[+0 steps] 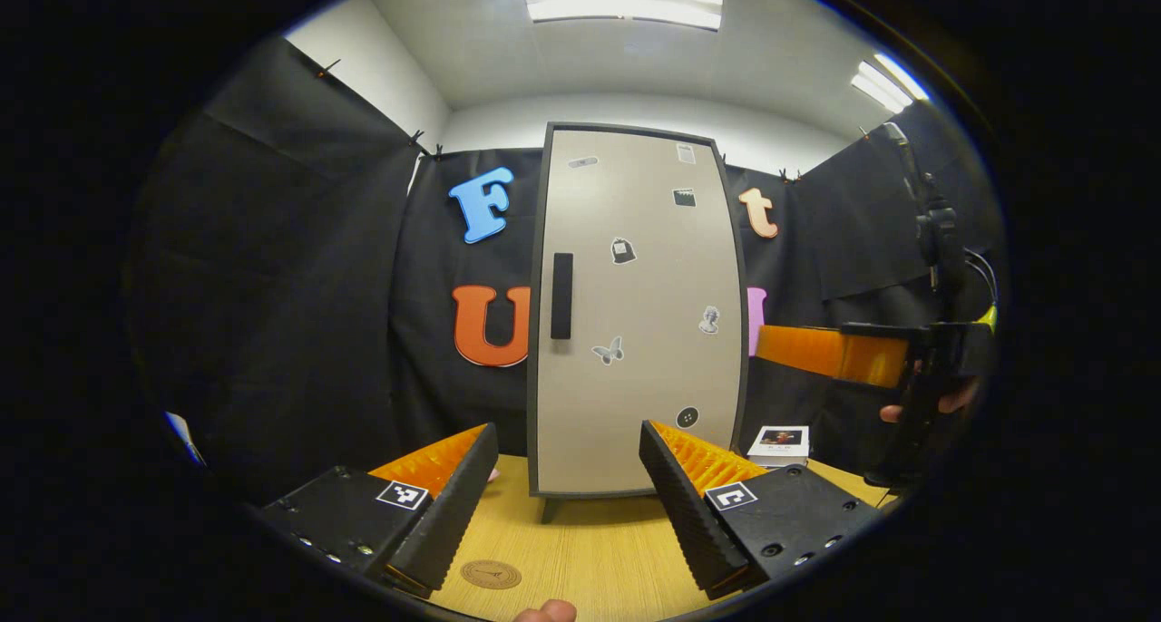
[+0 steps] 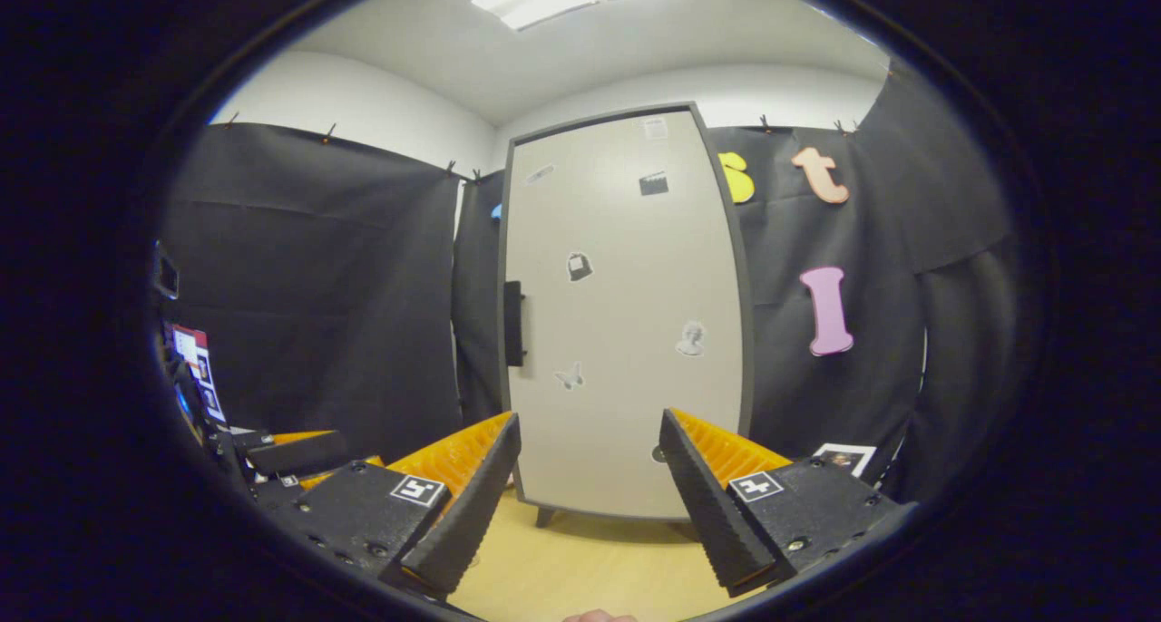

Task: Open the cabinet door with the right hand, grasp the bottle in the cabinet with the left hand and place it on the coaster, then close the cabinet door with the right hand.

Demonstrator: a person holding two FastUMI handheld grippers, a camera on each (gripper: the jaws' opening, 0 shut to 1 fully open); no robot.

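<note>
**Cabinet door flush in its frame, both grippers held back from it**

Cabinet (image 1: pixel 635 314) stands upright on the wooden table (image 1: pixel 590 549), against the black cloth wall. Its pale door (image 2: pixel 626 323) sits flush in the dark frame, so the inside is hidden; the bottle cannot be seen. A dark vertical handle (image 1: pixel 561 296) sits on the door's left edge, about mid-height. Small stickers dot the door face.

Left gripper (image 1: pixel 567 500): fingers spread wide apart, nothing between them. It hangs low over the table, facing the door, short of it and not touching. Between its fingers, on the near table edge, lies a round brown coaster (image 1: pixel 491 574), bare on top. A fingertip shows at the very bottom of the left gripper view.

Right gripper (image 2: pixel 590 495): fingers also spread wide, empty, aimed at the lower part of the door and clear of it. The handle lies up and to the left of its fingers in the right gripper view. In the left gripper view the same gripper (image 1: pixel 816 350) shows at the right, raised, with a hand (image 1: pixel 934 403) around its grip.

Around the cabinet: a small white box (image 1: pixel 779 444) with a picture on top rests on the table just right of the cabinet's foot. In the right gripper view, some gear and a small lit screen (image 2: pixel 195 368) stand at the far left, well apart from the cabinet. Nothing lies on the table between the grippers and the door.
</note>
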